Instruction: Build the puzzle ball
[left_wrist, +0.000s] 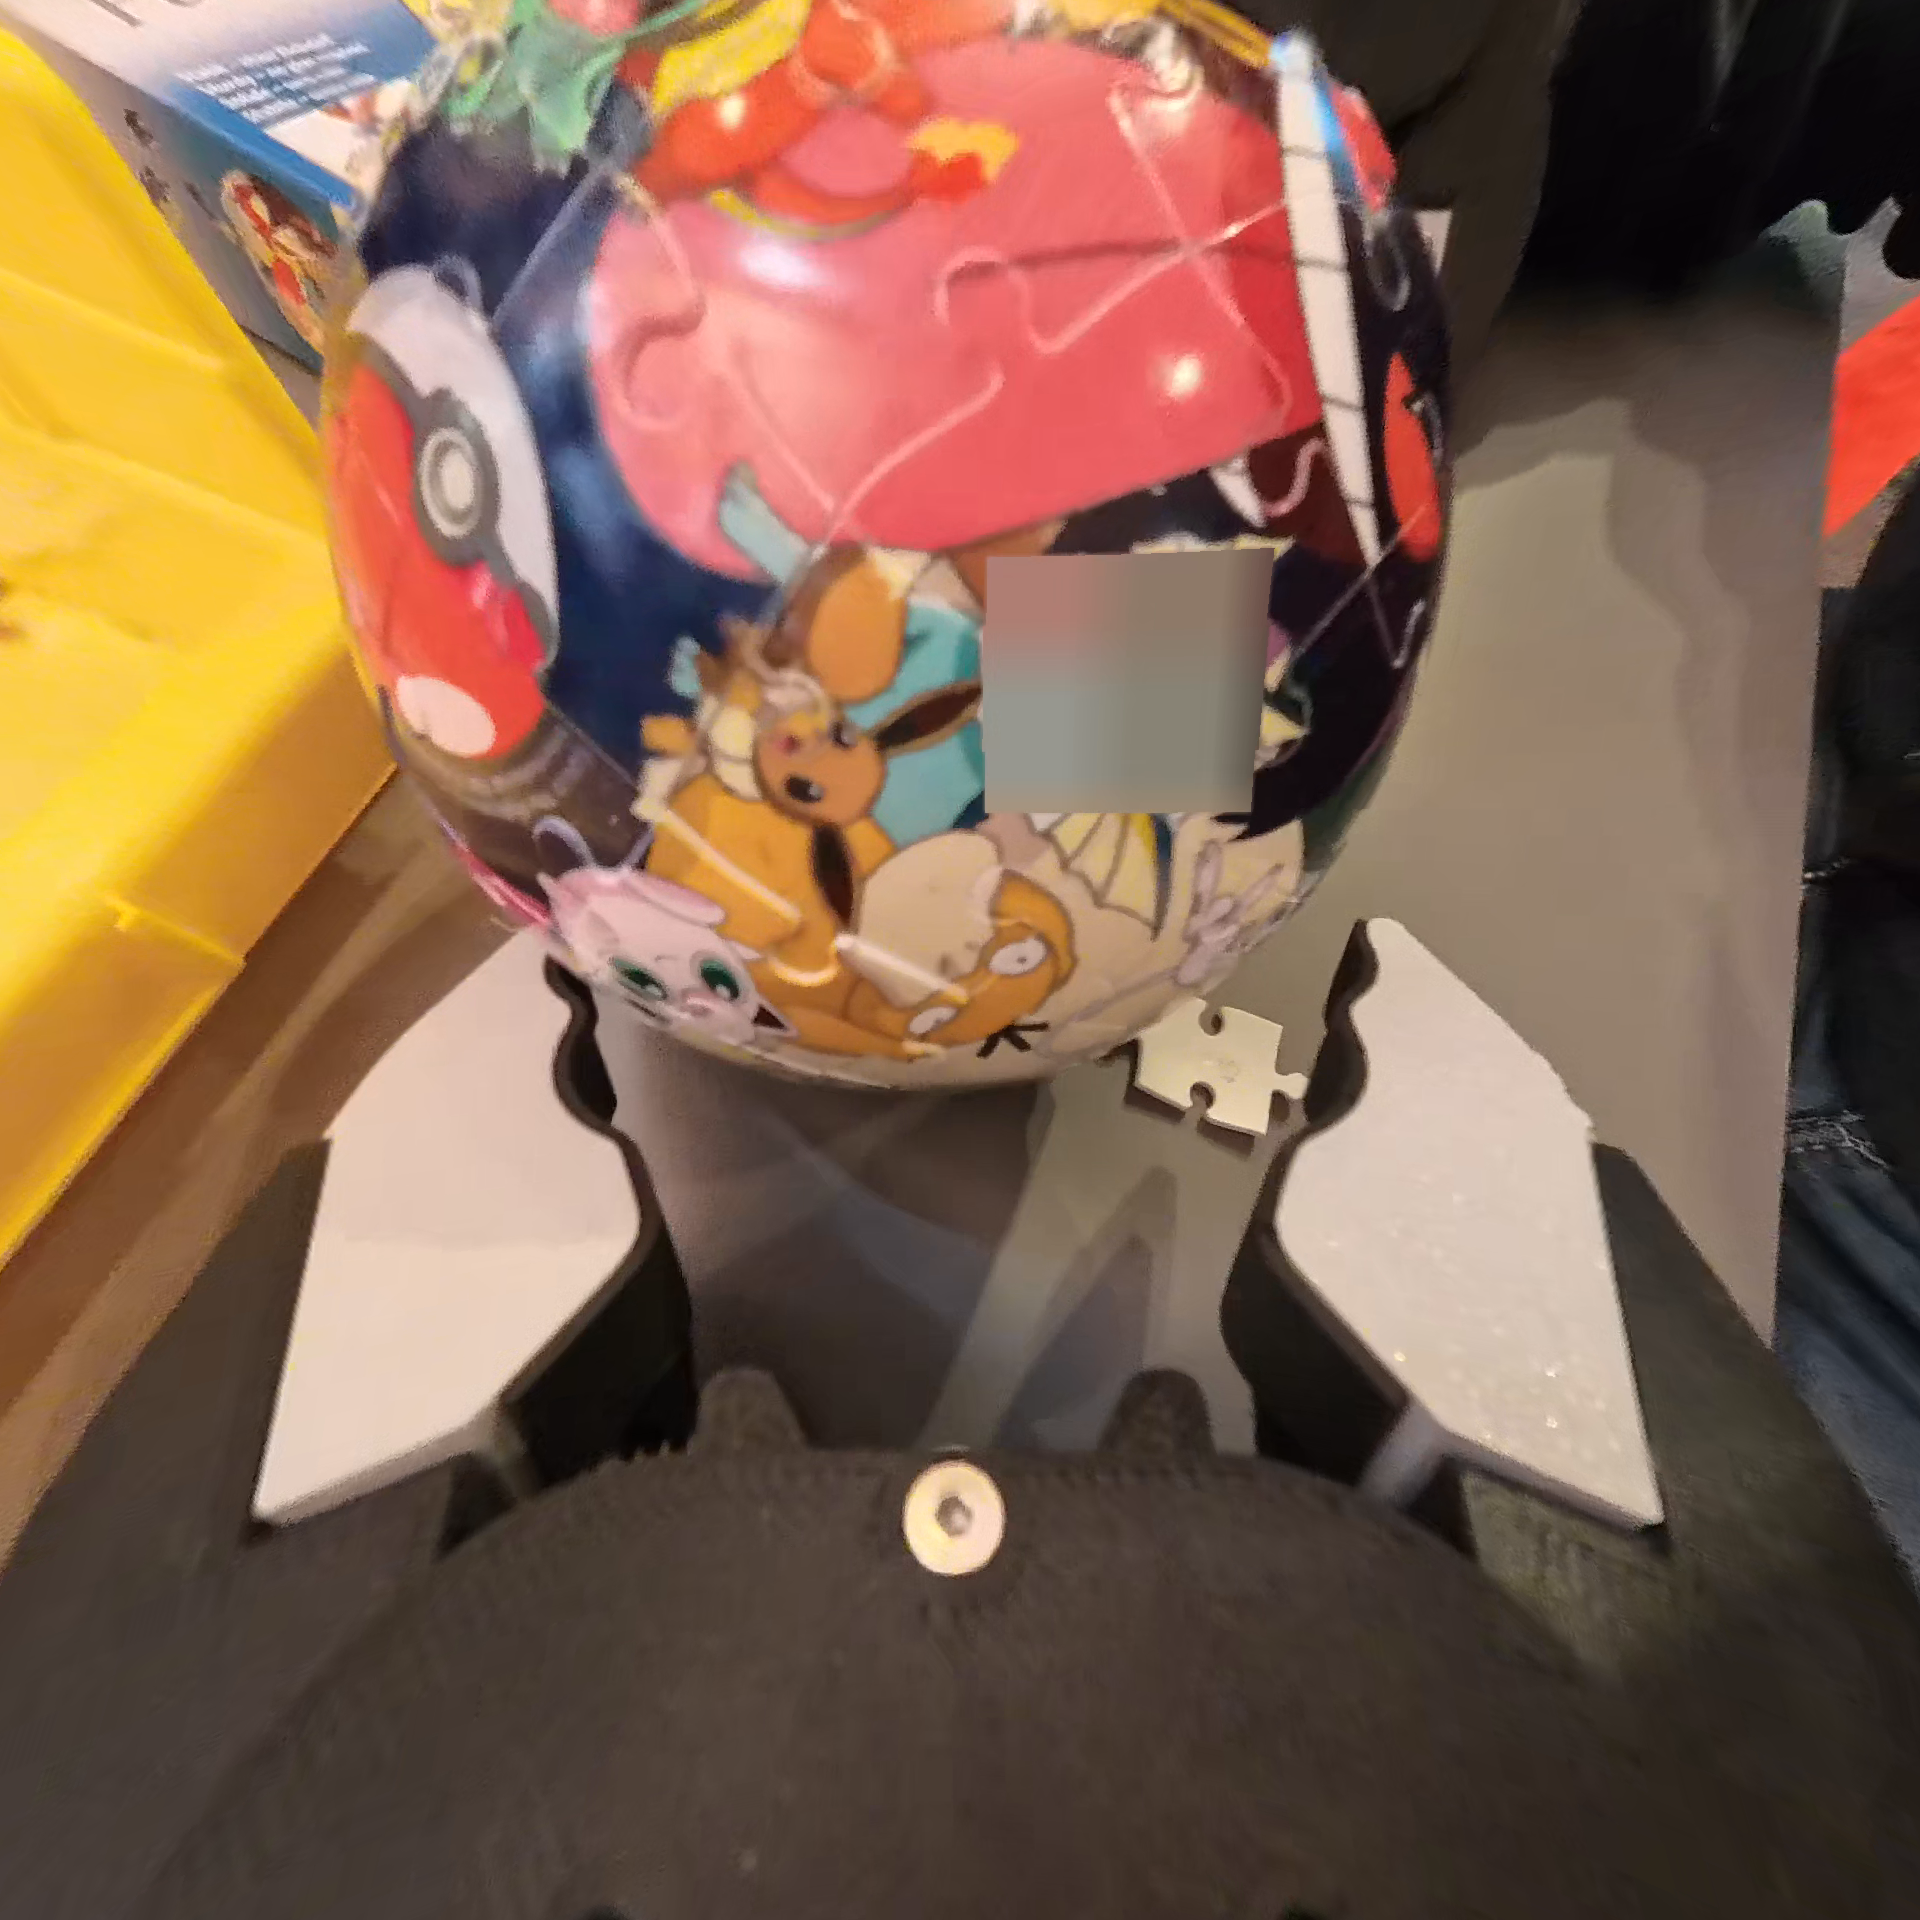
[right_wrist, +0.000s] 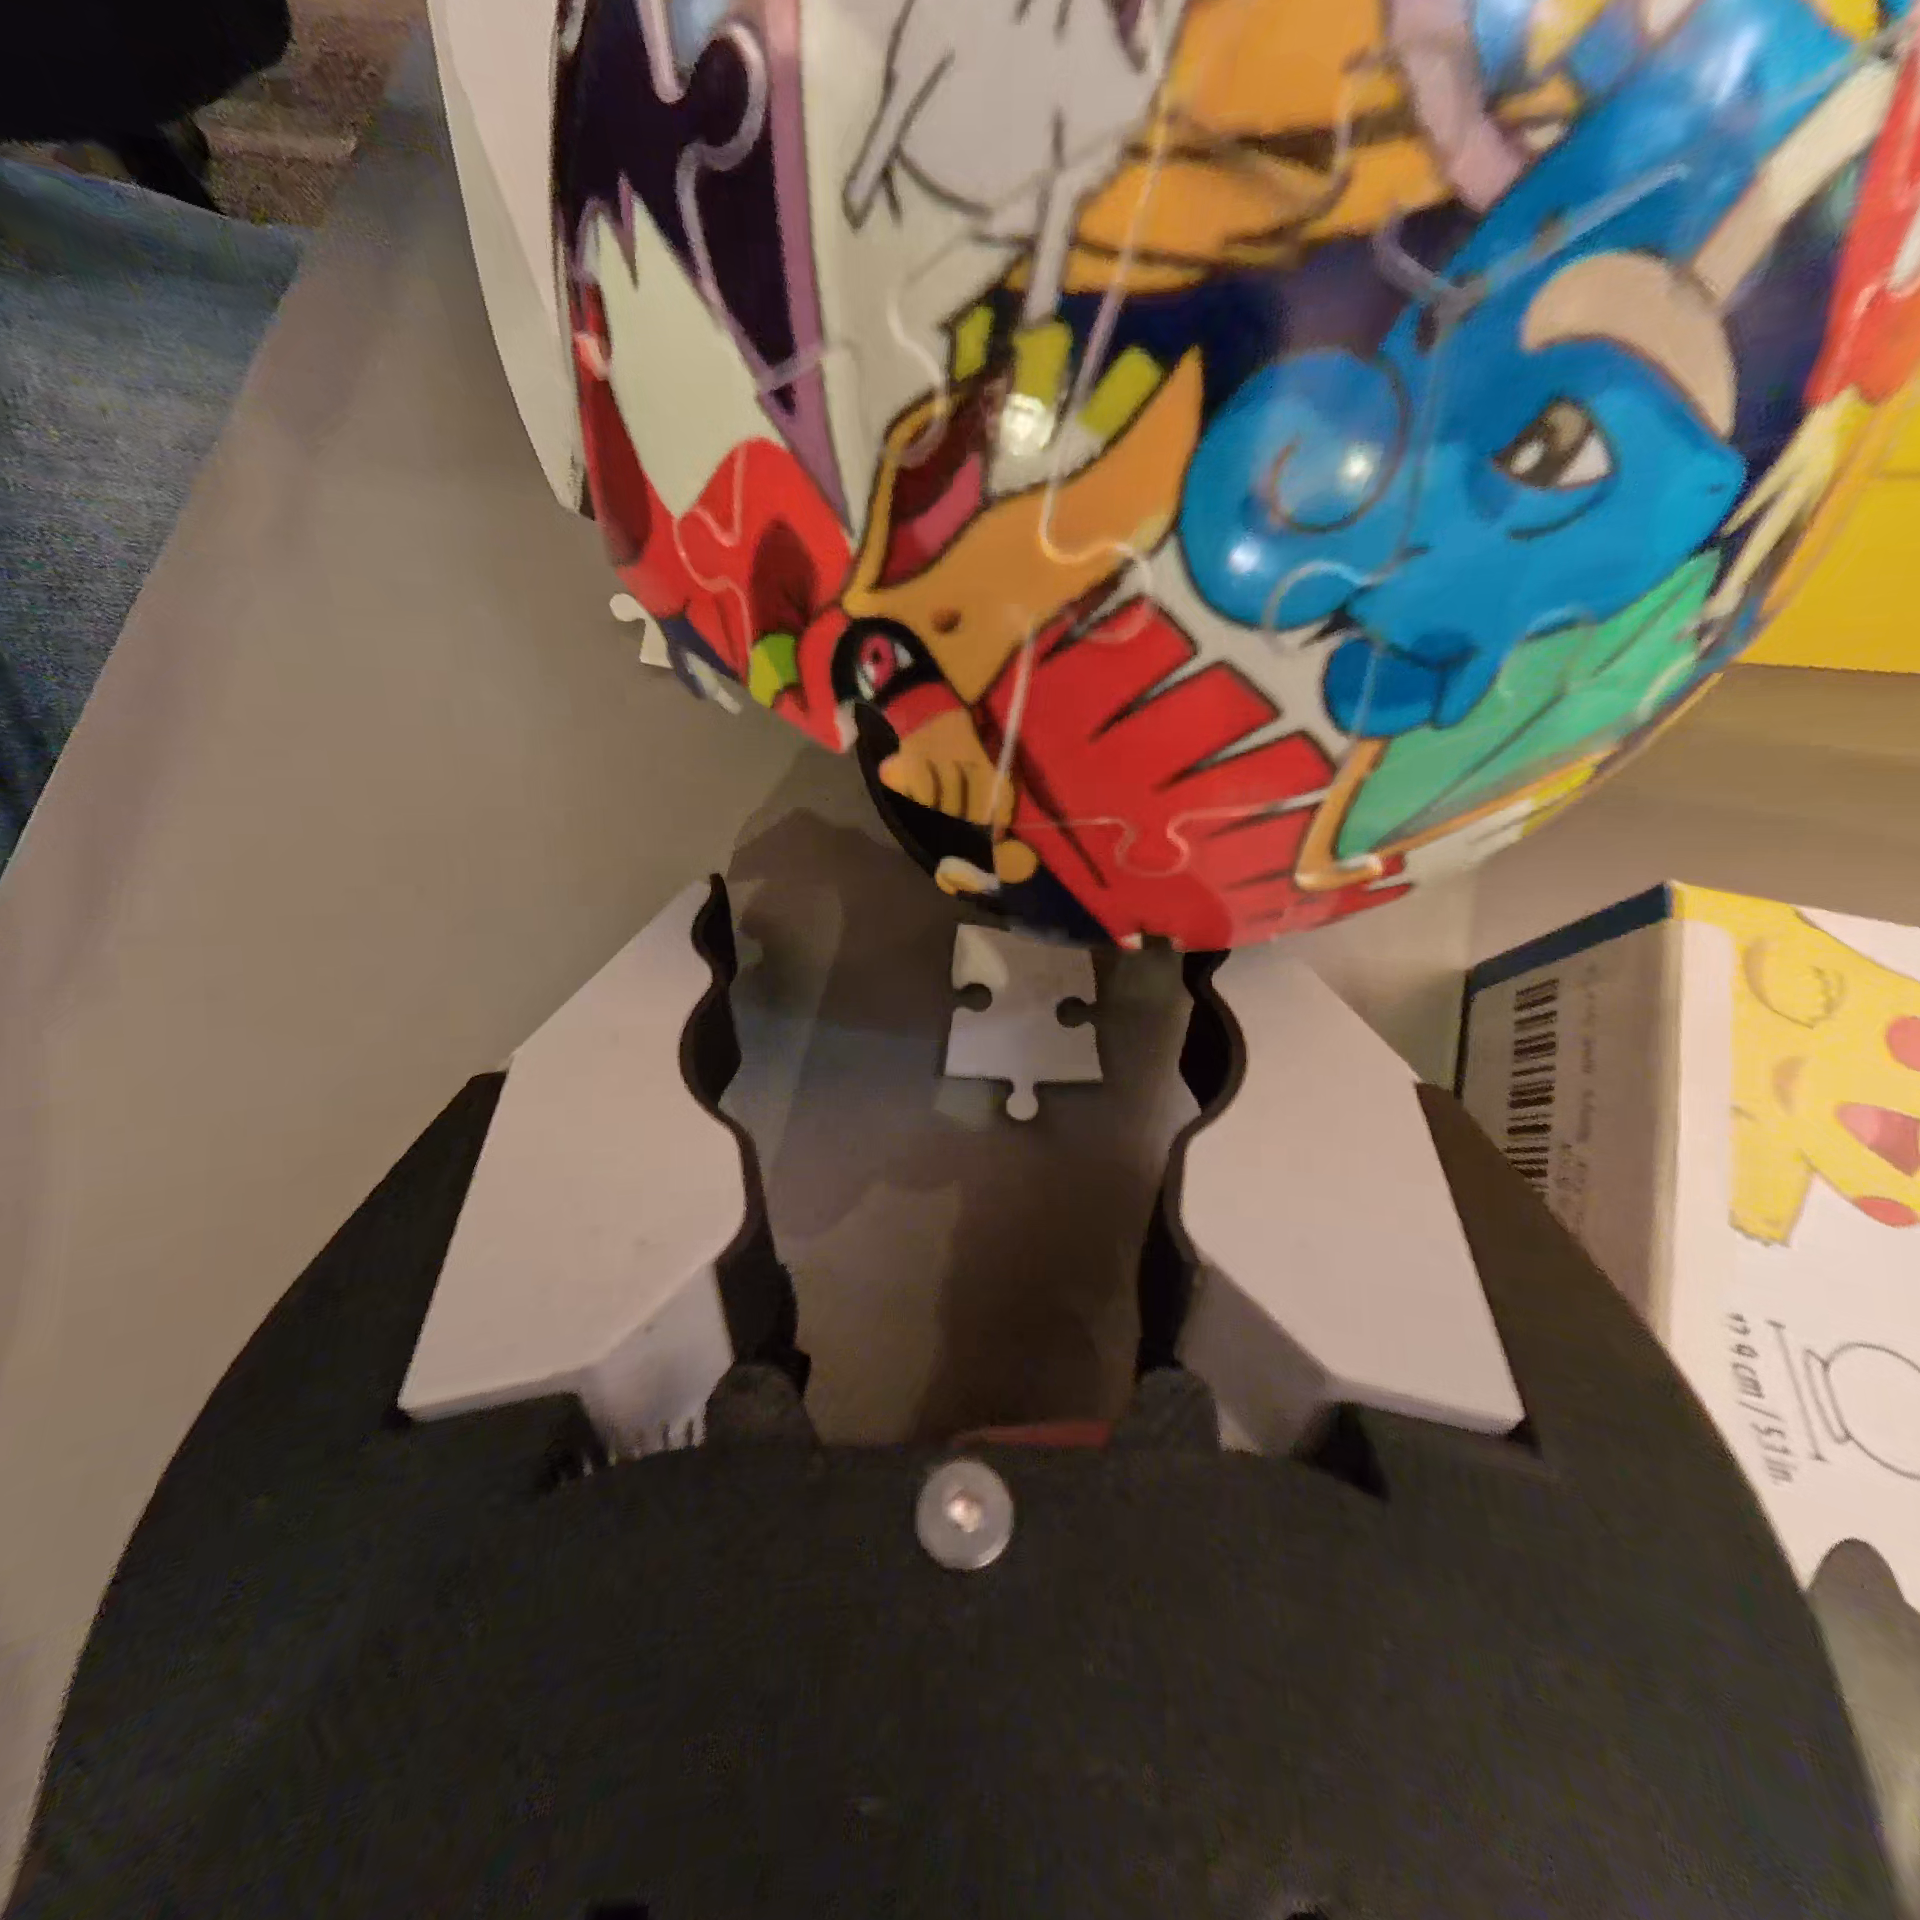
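The puzzle ball (left_wrist: 883, 499), glossy and covered in cartoon creatures, fills the top of the left wrist view. Its lower part sits between the tips of my open, empty left gripper (left_wrist: 961, 987). I cannot tell whether the fingers touch it. A loose white puzzle piece (left_wrist: 1216, 1070) lies face down on the grey table by the right fingertip. In the right wrist view the ball (right_wrist: 1195, 436) hangs just beyond my open, empty right gripper (right_wrist: 961, 945). The same piece (right_wrist: 1023, 1029) lies flat between its fingertips. A dark round patch (right_wrist: 904, 800) shows on the ball's underside.
A yellow bin (left_wrist: 156, 644) stands left of the ball and also shows in the right wrist view (right_wrist: 1849, 561). The puzzle box (left_wrist: 270, 166) lies behind it, close to my right gripper's right side (right_wrist: 1714, 1195). A white panel (right_wrist: 499, 260) stands against the ball's left side. There is about 7 cm between the tips of the two grippers.
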